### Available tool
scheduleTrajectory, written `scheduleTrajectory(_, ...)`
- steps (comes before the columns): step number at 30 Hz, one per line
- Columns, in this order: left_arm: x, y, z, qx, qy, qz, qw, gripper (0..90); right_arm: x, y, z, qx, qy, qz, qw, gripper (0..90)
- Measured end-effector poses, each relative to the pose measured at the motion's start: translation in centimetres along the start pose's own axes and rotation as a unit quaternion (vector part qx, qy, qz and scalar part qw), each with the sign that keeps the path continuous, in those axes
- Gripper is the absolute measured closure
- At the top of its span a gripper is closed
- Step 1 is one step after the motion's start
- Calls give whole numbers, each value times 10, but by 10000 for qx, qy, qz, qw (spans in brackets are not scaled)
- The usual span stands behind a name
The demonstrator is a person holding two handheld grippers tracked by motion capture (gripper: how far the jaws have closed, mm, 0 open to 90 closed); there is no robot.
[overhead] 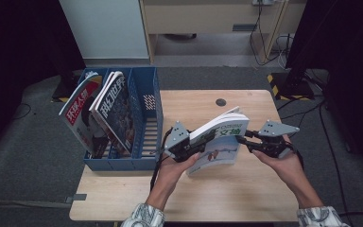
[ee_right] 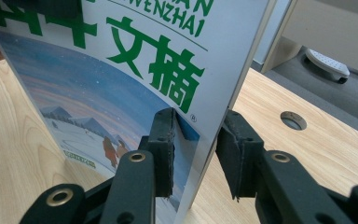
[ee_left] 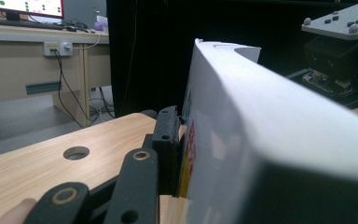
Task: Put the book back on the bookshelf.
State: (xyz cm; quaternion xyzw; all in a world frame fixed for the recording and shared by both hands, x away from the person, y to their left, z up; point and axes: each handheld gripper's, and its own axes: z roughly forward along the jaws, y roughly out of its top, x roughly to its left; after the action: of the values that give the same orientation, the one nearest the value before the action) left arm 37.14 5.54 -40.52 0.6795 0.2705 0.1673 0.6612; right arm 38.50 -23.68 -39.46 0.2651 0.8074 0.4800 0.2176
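I hold magazine (overhead: 220, 139) tilted between both: left gripper (overhead: 199, 143) clamped, right gripper (overhead: 244, 139) jaws astride edge, not closed.

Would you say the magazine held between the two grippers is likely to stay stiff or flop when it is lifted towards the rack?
The magazine is probably fairly floppy: its pages fan at the upper edge. Its glossy cover may slip, and the right gripper straddles its edge with a gap visible. The left gripper seems to press it, so two-sided support likely helps.

Dim, dark-edged high view with soft overhead light; both gripper views brighter, their close foregrounds blurred.
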Motion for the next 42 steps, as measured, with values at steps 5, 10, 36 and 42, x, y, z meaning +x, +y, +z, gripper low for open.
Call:
scheduleTrajectory(5,-3,0,-1,6,-39,103,9999,693,0,0,1,11,-62,9,10000,656)
scheduleTrajectory(10,-5,0,-1,12,-97,139,9999,701,-1,1,3,27,-95,-2,10000,633)
scheduleTrajectory(36,-7,-1,-2,3,-297,245,9993,704,-1,-30,39,559,211,-424,9973,435)
scheduleTrajectory(42,11,2,0,4,-346,133,9993,712,1,-31,35,520,144,-386,9978,511)
